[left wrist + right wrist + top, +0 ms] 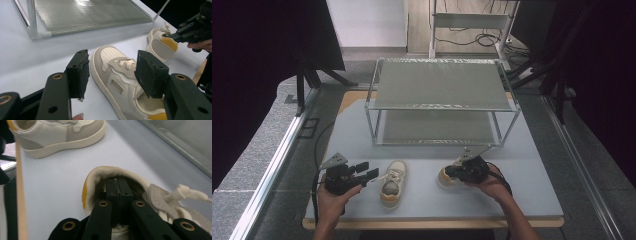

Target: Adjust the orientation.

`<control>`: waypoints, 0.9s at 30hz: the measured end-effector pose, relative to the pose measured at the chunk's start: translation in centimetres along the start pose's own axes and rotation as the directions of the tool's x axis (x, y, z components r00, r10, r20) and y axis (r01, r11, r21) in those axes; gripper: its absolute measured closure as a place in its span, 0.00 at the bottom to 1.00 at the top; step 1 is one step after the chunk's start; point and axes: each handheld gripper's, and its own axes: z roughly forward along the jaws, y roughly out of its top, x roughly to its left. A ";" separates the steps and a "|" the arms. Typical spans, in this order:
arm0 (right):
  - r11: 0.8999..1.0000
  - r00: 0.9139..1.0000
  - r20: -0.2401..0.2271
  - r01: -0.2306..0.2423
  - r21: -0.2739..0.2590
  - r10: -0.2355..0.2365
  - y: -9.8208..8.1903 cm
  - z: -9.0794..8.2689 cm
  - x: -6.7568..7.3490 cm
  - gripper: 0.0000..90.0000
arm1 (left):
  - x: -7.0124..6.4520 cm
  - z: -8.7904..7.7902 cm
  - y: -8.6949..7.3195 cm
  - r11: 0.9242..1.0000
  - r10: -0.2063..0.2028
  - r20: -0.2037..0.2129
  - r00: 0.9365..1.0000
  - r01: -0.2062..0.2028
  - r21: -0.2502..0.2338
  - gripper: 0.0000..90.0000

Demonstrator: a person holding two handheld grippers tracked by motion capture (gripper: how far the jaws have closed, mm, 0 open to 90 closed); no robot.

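Observation:
Two small cream and grey shoes with yellow heels lie on the pale table. My left gripper (369,170) stands open just left of the left shoe (393,183), its jaws on either side of the laces in the left gripper view without touching the shoe (113,62). My right gripper (453,172) is at the right shoe (444,176). In the right gripper view its jaws (117,187) are pressed together inside the shoe's padded collar (96,176), with nothing visible between the pads. The left shoe (62,135) lies farther off there.
A two-level metal and glass shelf rack (442,82) stands at the back middle of the table (532,187). The table's wooden front edge runs just under my hands. Dark curtains flank the table and cables lie on the floor behind.

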 end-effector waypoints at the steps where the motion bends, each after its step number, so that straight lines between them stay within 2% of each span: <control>1: 1.000 1.000 -0.008 -0.001 -0.001 0.001 0.0 -0.1 0.0 1.00 | 0.0 0.0 0.0 1.000 0.000 0.000 1.000 0.000 -0.001 0.49; 9: 1.000 0.999 -0.042 0.019 0.009 -0.018 -0.3 -0.6 0.2 1.00 | -0.1 -0.1 0.0 1.000 0.000 0.003 1.000 0.000 -0.002 0.49; 12: 0.999 0.997 -0.072 0.032 0.019 -0.031 -0.4 -0.9 0.1 1.00 | -0.1 -0.2 0.1 1.000 0.001 0.003 1.000 -0.001 -0.005 0.49; 16: 1.000 0.993 -0.112 0.024 0.014 -0.023 -0.8 -1.3 -0.1 1.00 | 0.1 -0.3 0.0 1.000 -0.005 0.009 1.000 0.005 -0.010 0.49; 18: 1.000 0.993 -0.116 0.025 0.009 -0.024 -1.0 -1.4 -0.2 1.00 | 0.1 -0.3 0.0 1.000 -0.007 0.009 1.000 0.007 -0.012 0.49; 22: 0.999 0.996 -0.078 0.042 0.007 -0.041 -1.0 -1.5 0.3 1.00 | 0.0 -0.3 0.0 1.000 -0.005 0.010 1.000 0.005 -0.010 0.49; 24: 0.999 0.998 -0.040 0.049 0.005 -0.049 -0.8 -1.6 0.7 1.00 | 0.0 -0.3 0.0 1.000 -0.005 0.009 1.000 0.005 -0.010 0.49; 27: 0.999 0.998 0.042 0.049 -0.012 -0.049 -0.5 -2.2 1.1 1.00 | 0.1 -0.2 0.0 1.000 -0.007 0.008 1.000 0.007 -0.009 0.49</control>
